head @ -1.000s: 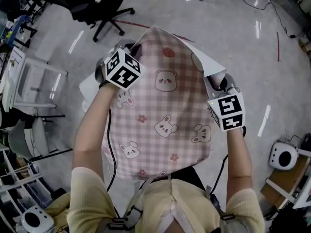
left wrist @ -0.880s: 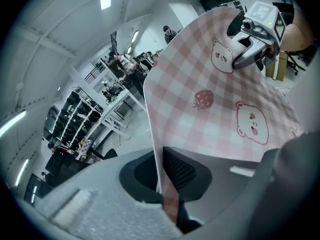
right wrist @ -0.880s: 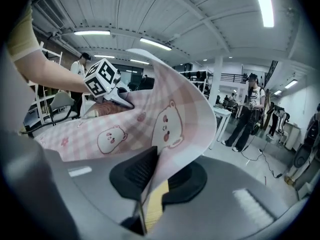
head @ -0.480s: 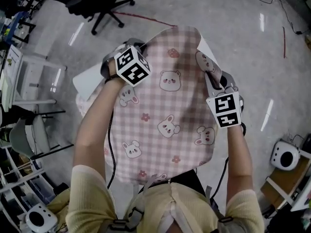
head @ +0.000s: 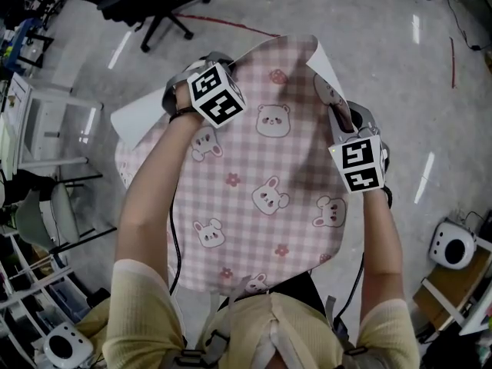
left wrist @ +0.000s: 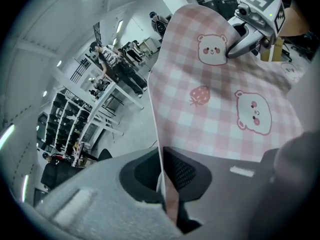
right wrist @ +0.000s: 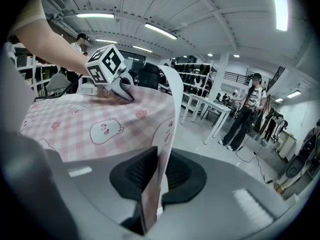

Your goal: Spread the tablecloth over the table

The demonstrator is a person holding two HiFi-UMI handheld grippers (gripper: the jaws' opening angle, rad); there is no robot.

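In the head view the pink checked tablecloth (head: pixel 261 198) is stretched above the white bench (head: pixel 134 121) between the left hand-held gripper (head: pixel 206 61) and the right hand-held gripper (head: pixel 340 118); the left gripper view, then the right, shows each one's jaws pinched shut on the cloth's edge, a sound hold for what looks light, limp and easily creased.

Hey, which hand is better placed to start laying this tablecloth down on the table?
Left, narrowly. The left claw is shut on the tablecloth and reaches farther out over the table, beside its bare corner. The right claw also clamps the cloth but sits nearer the person. Both probably lower together.
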